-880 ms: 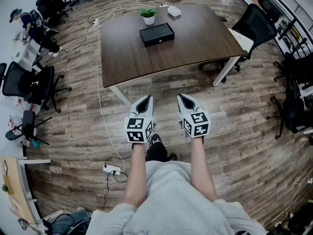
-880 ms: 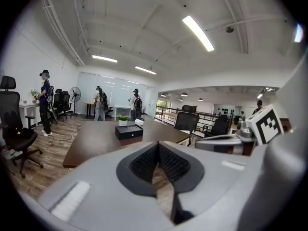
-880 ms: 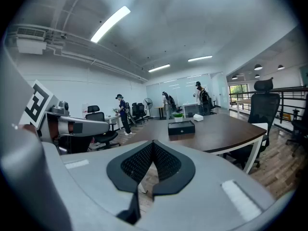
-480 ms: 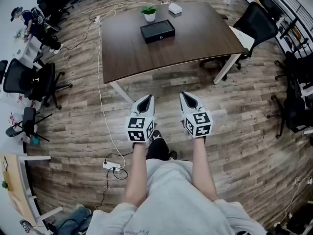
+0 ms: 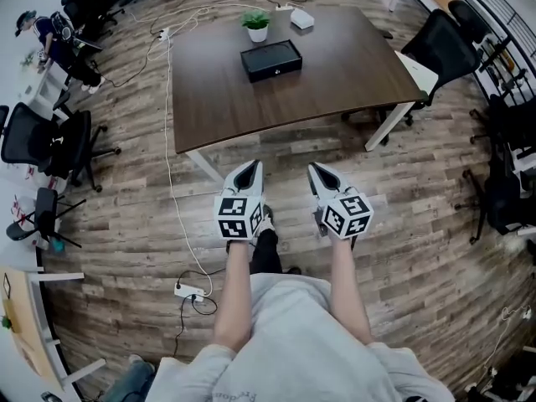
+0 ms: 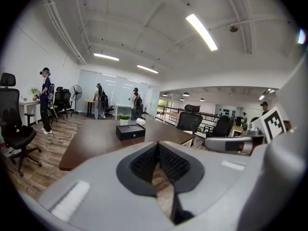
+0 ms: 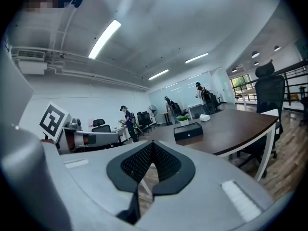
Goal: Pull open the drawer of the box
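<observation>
A black box [image 5: 271, 59] with a small knob on its front sits on the far half of a dark wooden table [image 5: 251, 99]; it also shows as the box [image 6: 130, 131] and the box [image 7: 188, 130]. My left gripper [image 5: 246, 172] and right gripper [image 5: 319, 174] are held side by side over the floor, well short of the table's near edge. Both are shut, jaw tips touching, with nothing between them.
A small potted plant [image 5: 257, 25] and a white object [image 5: 301, 18] stand behind the box. Black office chairs: chair [image 5: 445, 44] at the table's right, chair [image 5: 50, 145] at the left. A white cable [image 5: 172, 182] and power strip [image 5: 192, 291] lie on the wood floor. People stand at the room's far side.
The table and box sit slightly lower in the head view than before. The right gripper has rolled a little, its marker cube shifted right. Both grippers stay shut.
</observation>
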Demonstrator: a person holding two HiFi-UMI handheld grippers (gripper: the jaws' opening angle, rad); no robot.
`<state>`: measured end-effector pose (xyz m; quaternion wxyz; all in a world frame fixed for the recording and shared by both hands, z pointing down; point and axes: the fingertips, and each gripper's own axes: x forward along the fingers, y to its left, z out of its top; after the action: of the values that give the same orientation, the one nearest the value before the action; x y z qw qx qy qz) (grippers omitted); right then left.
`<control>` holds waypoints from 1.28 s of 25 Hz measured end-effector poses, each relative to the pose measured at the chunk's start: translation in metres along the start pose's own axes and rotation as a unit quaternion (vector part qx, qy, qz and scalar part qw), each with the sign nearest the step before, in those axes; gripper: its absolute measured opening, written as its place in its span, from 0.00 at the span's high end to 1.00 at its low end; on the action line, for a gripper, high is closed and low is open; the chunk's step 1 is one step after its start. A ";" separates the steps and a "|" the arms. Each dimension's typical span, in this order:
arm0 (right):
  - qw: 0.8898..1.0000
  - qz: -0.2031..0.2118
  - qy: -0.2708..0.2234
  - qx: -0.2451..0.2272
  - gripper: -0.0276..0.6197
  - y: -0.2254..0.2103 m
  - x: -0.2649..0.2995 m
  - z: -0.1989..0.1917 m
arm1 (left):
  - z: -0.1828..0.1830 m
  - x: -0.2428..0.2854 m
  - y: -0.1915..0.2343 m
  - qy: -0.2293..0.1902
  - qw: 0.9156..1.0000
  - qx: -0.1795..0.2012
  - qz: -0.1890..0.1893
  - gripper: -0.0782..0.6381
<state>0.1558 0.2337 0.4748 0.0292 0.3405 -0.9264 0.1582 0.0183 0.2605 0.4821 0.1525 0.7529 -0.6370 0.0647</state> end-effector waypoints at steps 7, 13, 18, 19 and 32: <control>0.998 -0.004 -0.023 0.055 0.95 -0.038 0.062 0.028 | 0.042 0.075 0.030 -0.014 1.000 -0.011 -0.017 0.82; 0.996 -0.025 -0.034 0.082 0.95 -0.073 0.124 0.047 | 0.073 0.138 0.065 -0.012 0.999 -0.009 -0.038 0.81; 0.997 -0.031 -0.024 0.073 0.95 -0.085 0.175 0.059 | 0.100 0.178 0.109 -0.022 0.998 -0.022 -0.046 0.81; 0.997 -0.034 -0.022 0.071 0.95 -0.088 0.184 0.061 | 0.102 0.185 0.116 -0.022 0.998 -0.024 -0.049 0.82; 0.996 -0.063 0.003 0.063 0.95 -0.120 0.259 0.048 | 0.094 0.237 0.180 -0.011 0.997 -0.052 -0.064 0.82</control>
<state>0.0372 -0.0284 0.5039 0.0205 0.3985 -0.8913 0.2154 -0.1245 -0.0167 0.4884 0.1887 0.7836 -0.5918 0.0132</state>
